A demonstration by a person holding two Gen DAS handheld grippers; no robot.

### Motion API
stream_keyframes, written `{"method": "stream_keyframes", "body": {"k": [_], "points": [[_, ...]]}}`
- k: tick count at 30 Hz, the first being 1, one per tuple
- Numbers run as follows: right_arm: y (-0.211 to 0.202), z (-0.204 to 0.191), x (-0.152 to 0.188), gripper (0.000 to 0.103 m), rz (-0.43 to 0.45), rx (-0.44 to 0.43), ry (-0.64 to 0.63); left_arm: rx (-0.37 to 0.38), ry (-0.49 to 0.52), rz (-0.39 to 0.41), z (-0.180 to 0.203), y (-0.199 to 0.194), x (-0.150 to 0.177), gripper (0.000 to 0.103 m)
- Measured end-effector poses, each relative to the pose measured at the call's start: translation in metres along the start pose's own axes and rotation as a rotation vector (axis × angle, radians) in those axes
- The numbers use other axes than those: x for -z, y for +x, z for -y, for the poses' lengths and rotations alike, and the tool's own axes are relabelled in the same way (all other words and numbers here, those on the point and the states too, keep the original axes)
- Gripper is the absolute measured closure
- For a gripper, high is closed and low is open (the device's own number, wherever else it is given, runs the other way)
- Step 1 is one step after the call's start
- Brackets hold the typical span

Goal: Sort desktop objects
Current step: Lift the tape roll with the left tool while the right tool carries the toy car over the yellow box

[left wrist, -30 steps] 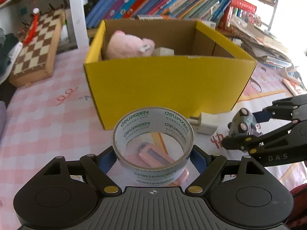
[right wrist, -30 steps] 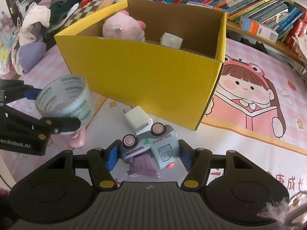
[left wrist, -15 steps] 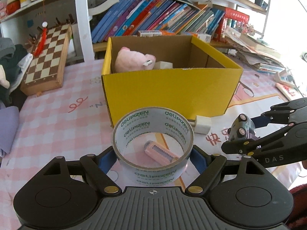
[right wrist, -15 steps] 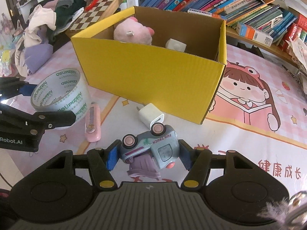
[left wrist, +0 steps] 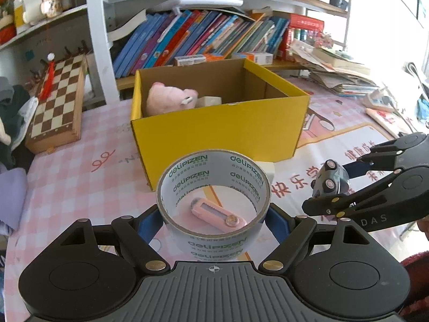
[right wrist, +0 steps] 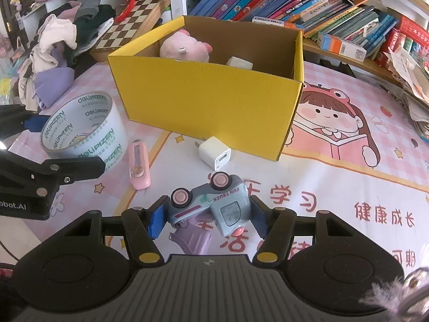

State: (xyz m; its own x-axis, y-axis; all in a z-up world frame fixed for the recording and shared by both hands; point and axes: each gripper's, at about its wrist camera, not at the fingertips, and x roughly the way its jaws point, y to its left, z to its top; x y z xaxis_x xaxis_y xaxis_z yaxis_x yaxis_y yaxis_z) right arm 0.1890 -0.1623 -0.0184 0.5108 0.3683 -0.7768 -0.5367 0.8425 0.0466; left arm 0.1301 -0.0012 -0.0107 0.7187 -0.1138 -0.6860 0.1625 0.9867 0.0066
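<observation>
A: In the left wrist view, our left gripper (left wrist: pixel 214 221) clamps the tape roll (left wrist: pixel 213 187) at lower centre; the yellow box (left wrist: pixel 219 131) has shrunk upward since a second ago.

B: In the right wrist view, our right gripper (right wrist: pixel 207 216) pinches the toy truck (right wrist: pixel 211 201), lower centre. We've lifted both; boxing comes next, we reckon.

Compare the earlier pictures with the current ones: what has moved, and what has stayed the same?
Both grippers rose and drew back from the yellow box, the left gripper carrying the tape roll, the right gripper the toy truck. Both grips unchanged; the pink utility knife and white charger stayed put.
</observation>
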Motion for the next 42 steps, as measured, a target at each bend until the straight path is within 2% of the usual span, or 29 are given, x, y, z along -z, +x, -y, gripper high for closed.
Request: {"method": "stream_keyframes", "body": {"k": [10,17,35,42], "points": [[-0.017,-0.002,0.009,0.042,0.013,0.024,0.033,0.022,0.032,0.017,0.002,-0.014,0.001,0.020],[-0.030,0.001,0.001,0.042,0.049,0.036,0.053,0.031,0.057,0.057,0.004,-0.022,-0.011,0.020],[-0.051,0.035,-0.067,0.042,0.203,0.046,-0.033,-0.006,0.116,0.190,0.002,-0.010,-0.075,0.020],[-0.047,0.048,-0.099,0.042,0.243,0.032,-0.105,-0.030,0.143,0.198,0.006,0.004,-0.094,0.019]]}}
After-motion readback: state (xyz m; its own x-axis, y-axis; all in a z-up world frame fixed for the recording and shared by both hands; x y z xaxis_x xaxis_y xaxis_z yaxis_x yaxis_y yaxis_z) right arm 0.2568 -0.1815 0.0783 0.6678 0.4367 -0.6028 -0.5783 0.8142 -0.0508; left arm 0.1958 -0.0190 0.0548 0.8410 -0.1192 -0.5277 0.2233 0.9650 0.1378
